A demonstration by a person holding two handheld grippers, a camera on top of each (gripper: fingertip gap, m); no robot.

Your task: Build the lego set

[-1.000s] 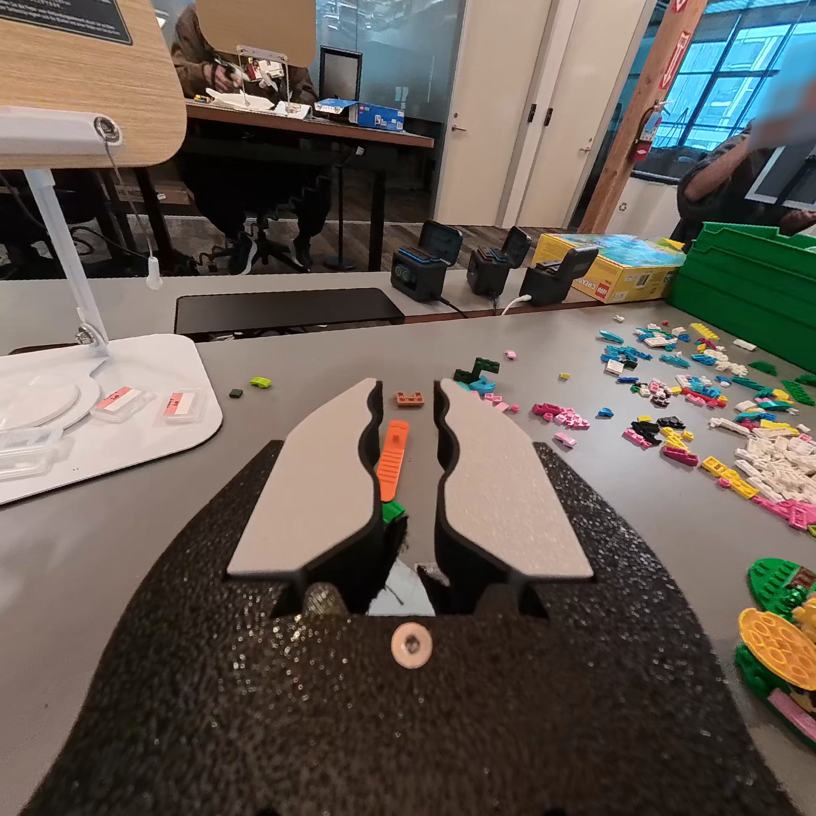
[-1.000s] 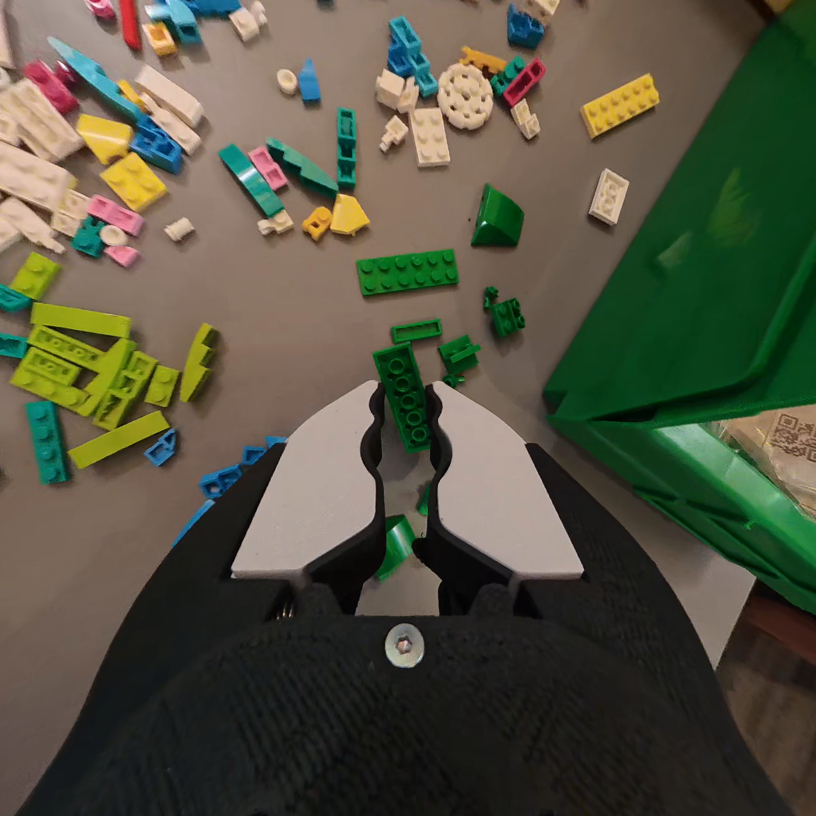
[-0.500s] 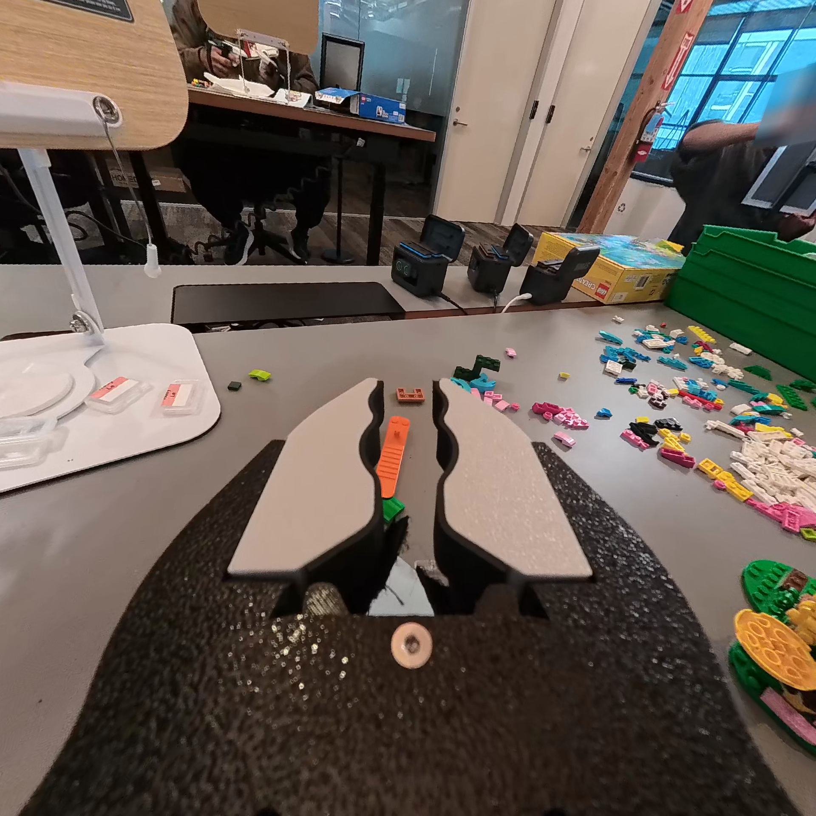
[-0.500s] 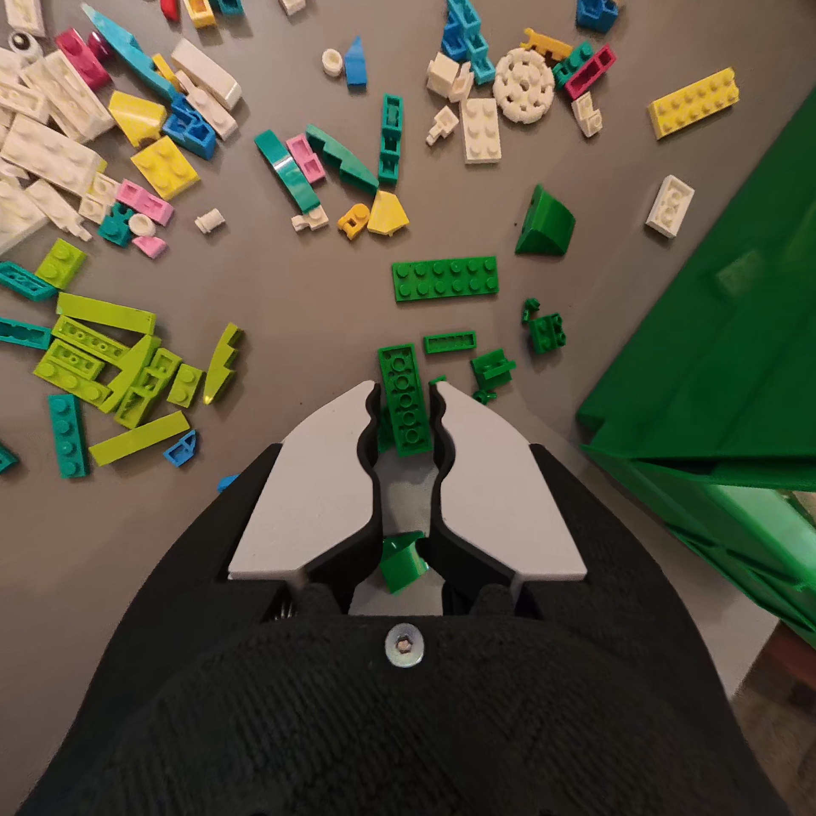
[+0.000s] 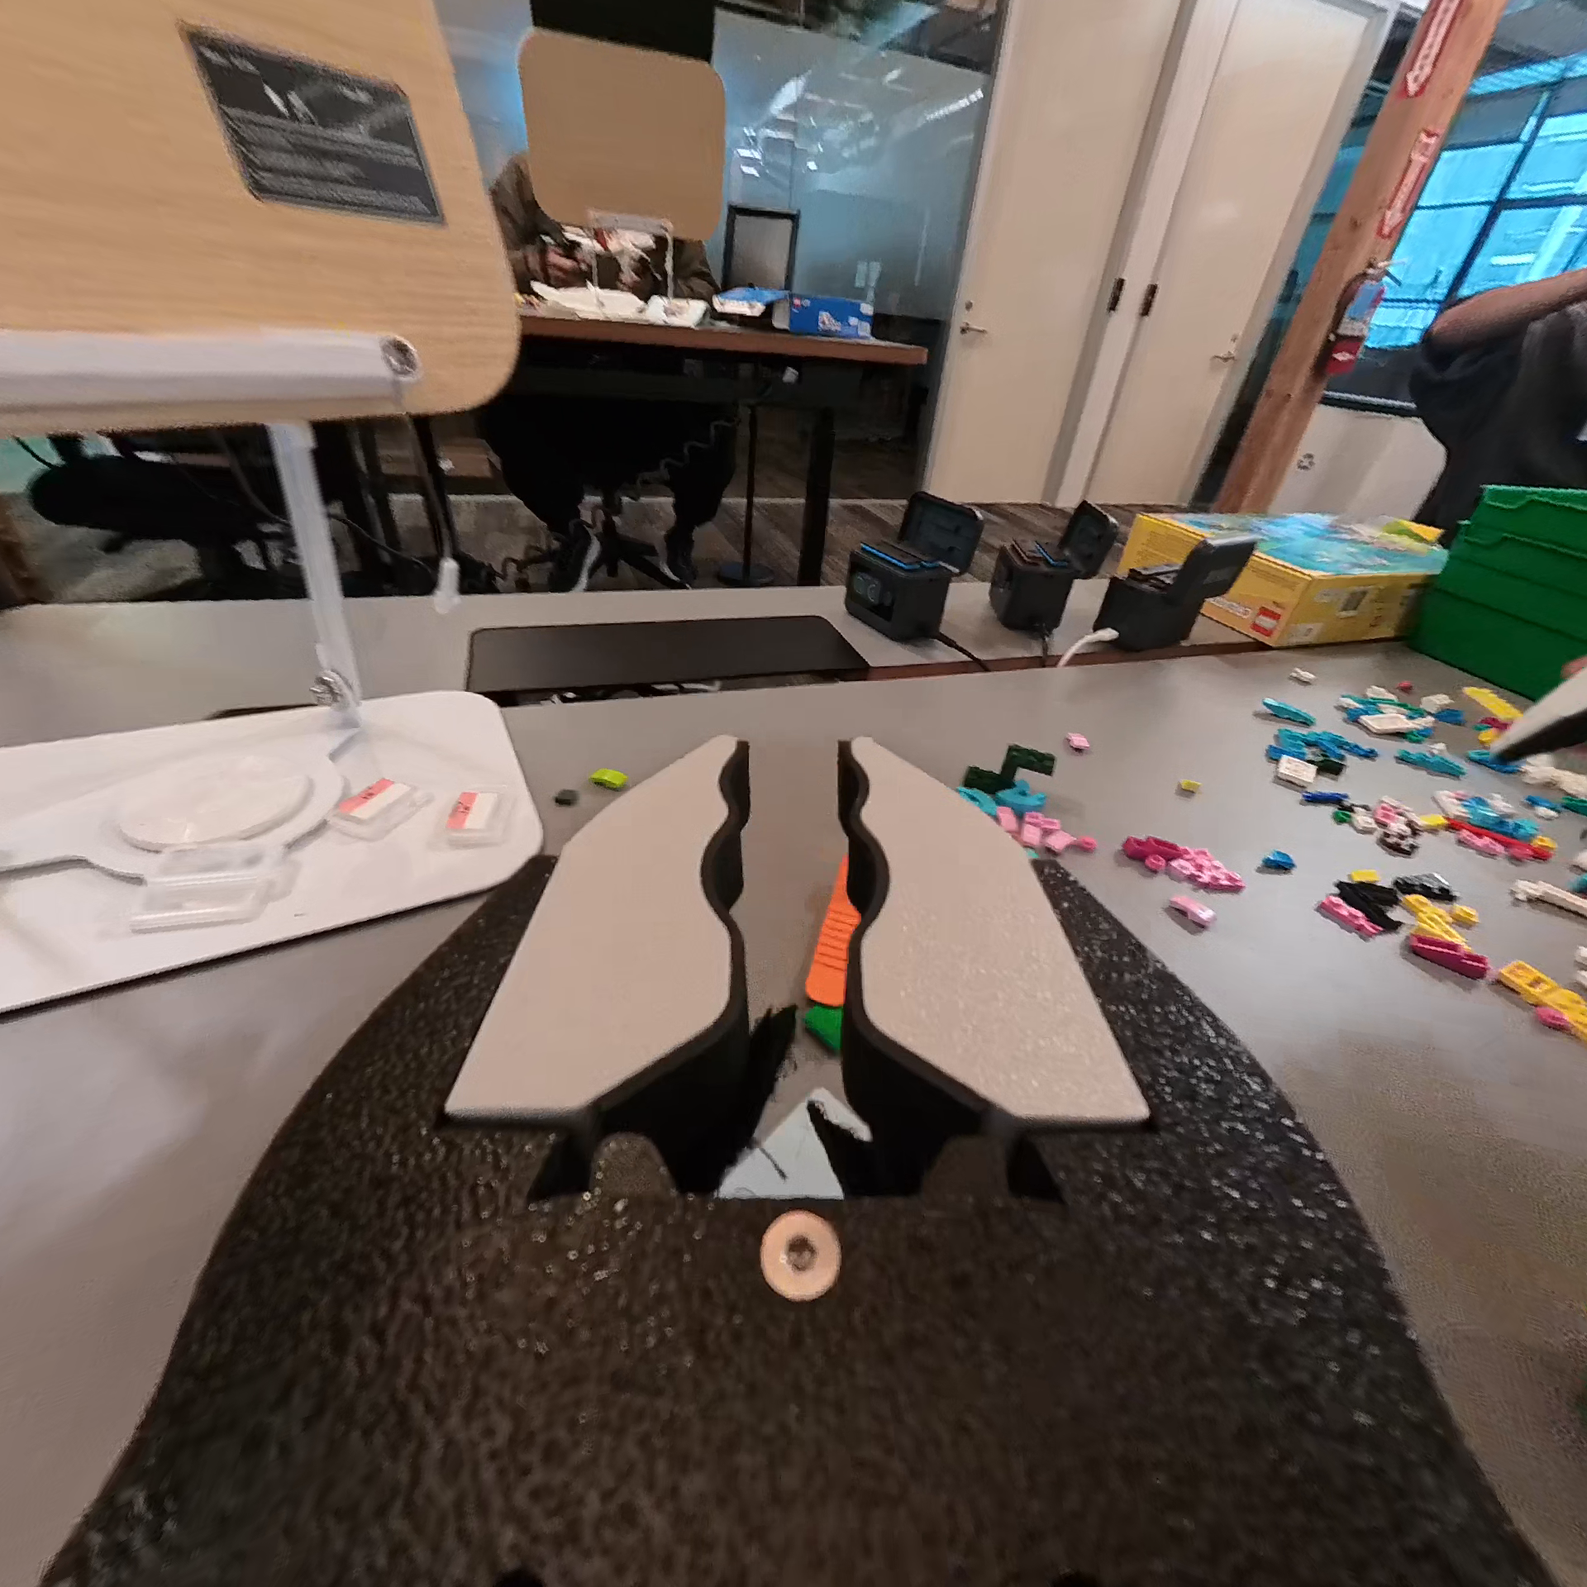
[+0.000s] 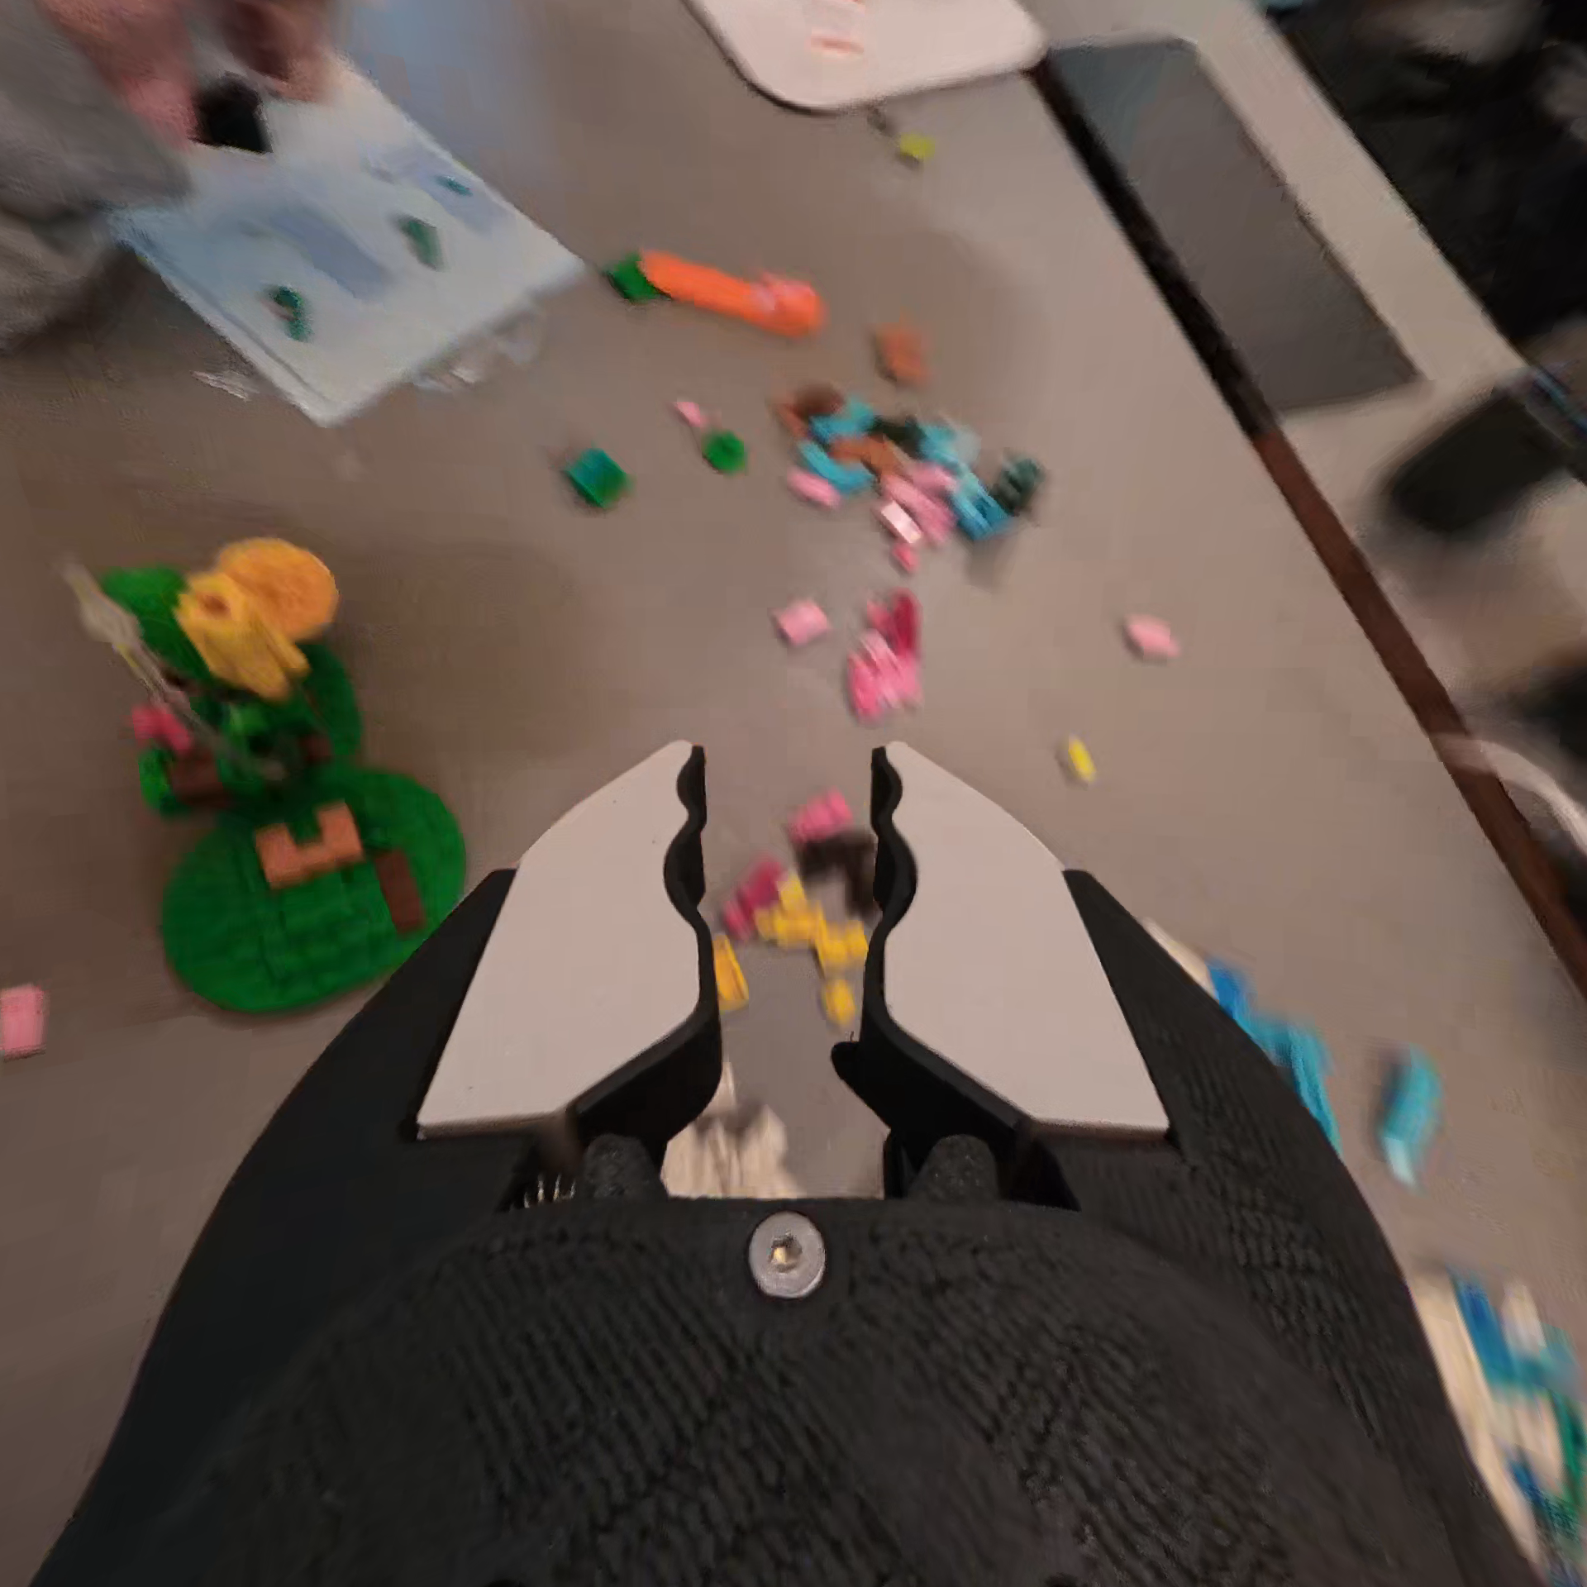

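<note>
Both tools, the left tool point(image 5: 792, 747) and the right tool point(image 6: 786, 756), are seen released and empty. The orange brick separator point(image 5: 831, 936), judged light, rigid and slippery, lies on the desk point(image 5: 1202, 1116); its flat sides are best gripped.

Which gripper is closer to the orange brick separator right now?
Left. The orange brick separator lies on the table between the left gripper's open fingers. The right gripper hovers farther off, over pink and yellow pieces.

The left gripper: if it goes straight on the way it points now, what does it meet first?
Nothing close, it seems. Ahead of the left gripper lies bare grey table, then the black mat at the far edge. The orange piece lies lower, between the fingers.
</note>
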